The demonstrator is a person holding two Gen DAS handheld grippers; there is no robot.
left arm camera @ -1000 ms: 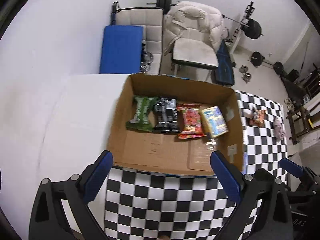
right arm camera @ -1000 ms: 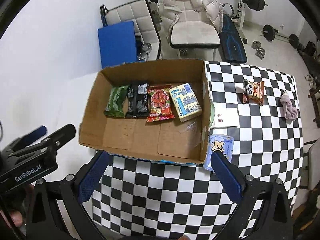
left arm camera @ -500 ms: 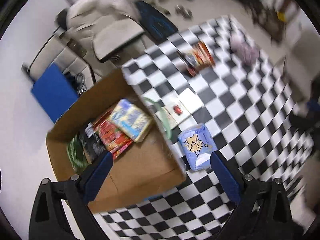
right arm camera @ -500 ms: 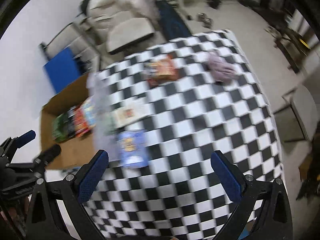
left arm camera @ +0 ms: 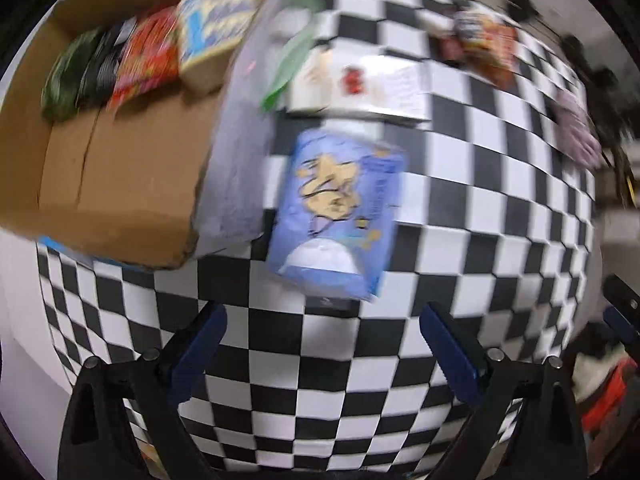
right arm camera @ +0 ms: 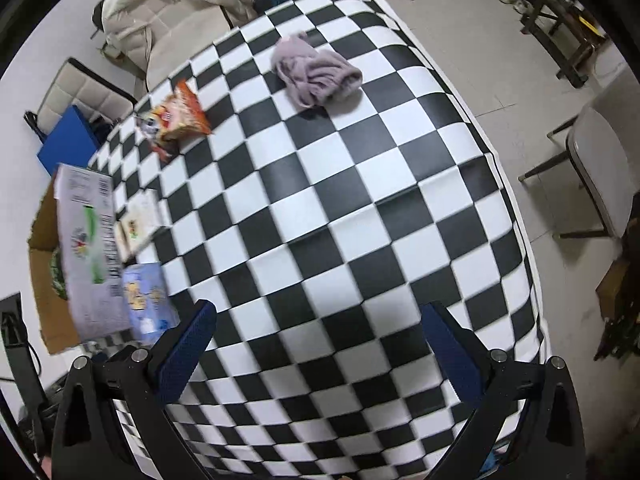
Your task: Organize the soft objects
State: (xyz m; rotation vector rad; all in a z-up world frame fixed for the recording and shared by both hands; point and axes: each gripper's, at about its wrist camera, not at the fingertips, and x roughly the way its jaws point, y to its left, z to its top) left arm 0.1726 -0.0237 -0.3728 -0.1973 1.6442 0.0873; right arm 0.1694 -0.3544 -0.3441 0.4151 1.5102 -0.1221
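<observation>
A blue tissue pack [left arm camera: 336,212] lies on the checkered table beside the cardboard box [left arm camera: 120,168], just ahead of my open, empty left gripper [left arm camera: 320,344]. The box holds several snack packs [left arm camera: 148,56]. A white flat packet [left arm camera: 360,84] lies beyond the tissue pack. An orange snack bag [right arm camera: 176,118] and a lilac cloth [right arm camera: 316,74] lie farther out on the table. My right gripper [right arm camera: 320,344] is open and empty over bare checkered cloth. In the right wrist view the tissue pack [right arm camera: 148,300] and the box [right arm camera: 84,248] are at the left.
The table's right edge [right arm camera: 516,200] drops to the floor, where a grey chair [right arm camera: 600,176] stands. A cream padded chair [right arm camera: 172,12] and a blue pad [right arm camera: 68,144] are beyond the table's far side.
Both grippers swung right, away from the box. The left one now faces the blue tissue pack up close. The right one now looks across the table toward the lilac cloth.
</observation>
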